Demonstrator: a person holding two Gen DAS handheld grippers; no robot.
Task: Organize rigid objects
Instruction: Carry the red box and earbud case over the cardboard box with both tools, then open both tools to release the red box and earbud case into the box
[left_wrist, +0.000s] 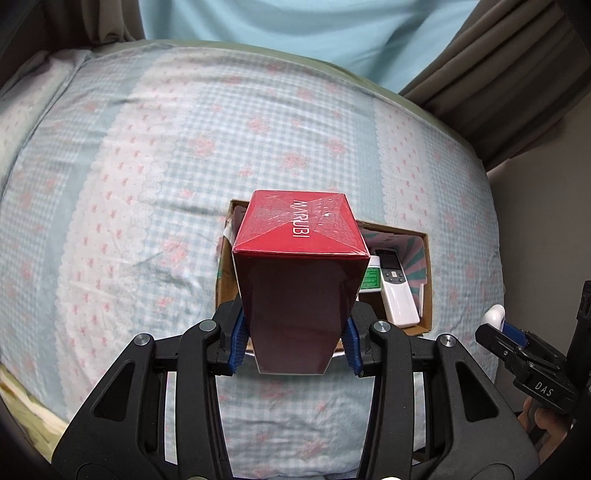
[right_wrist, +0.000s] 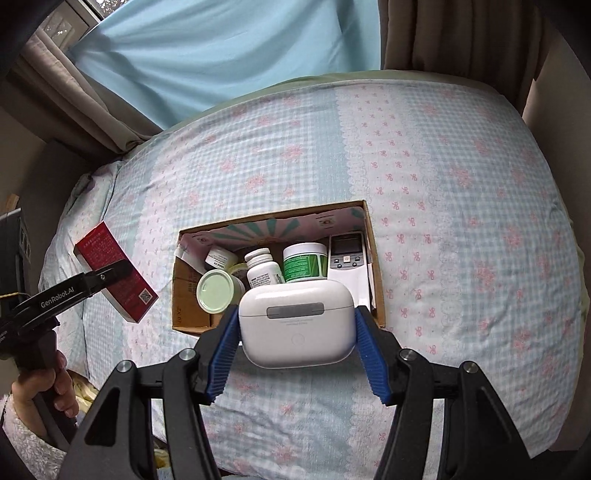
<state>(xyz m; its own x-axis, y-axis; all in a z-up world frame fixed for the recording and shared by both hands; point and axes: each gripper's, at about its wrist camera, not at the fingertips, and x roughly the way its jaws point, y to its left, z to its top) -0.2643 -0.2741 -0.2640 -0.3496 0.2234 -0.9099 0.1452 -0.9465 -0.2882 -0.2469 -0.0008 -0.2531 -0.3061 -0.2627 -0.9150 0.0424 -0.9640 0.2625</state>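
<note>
We are gripping a tall red box (left_wrist: 295, 280) in our left gripper (left_wrist: 295, 341), its blue pads (left_wrist: 238, 341) clenched against the box's two long sides, the end printed MARUBI pointing away from us. From the left wrist view the red box is hanging over the near-left part of an open cardboard box (left_wrist: 426, 291) that is sitting on the bed (left_wrist: 147, 166), toward its right side. In the right wrist view the same red box (right_wrist: 116, 275) is showing at the far left, above the bedcover and left of the cardboard box (right_wrist: 376, 266).

We are holding a white earbud case (right_wrist: 295, 321) in our right gripper (right_wrist: 295, 343), the ribbed blue pads (right_wrist: 221, 354) pressing its two rounded sides, hinge strip facing up. The case is hovering just over the near edge of the cardboard box.

Inside the cardboard box several things are lying together: a white remote control (right_wrist: 347, 262) along the right wall, a green-labelled jar (right_wrist: 304, 262) beside it, a white pill bottle (right_wrist: 262, 269) in the middle, a jar with a pale green lid (right_wrist: 216, 288) at the near left, and a small white jar (right_wrist: 219, 258) behind that. The box's far wall is showing a pink and teal striped lining (right_wrist: 273, 225).

A hand (right_wrist: 44, 391) in a fluffy white sleeve (right_wrist: 22, 446) is gripping the left gripper's handle at the lower left of the right wrist view.
</note>
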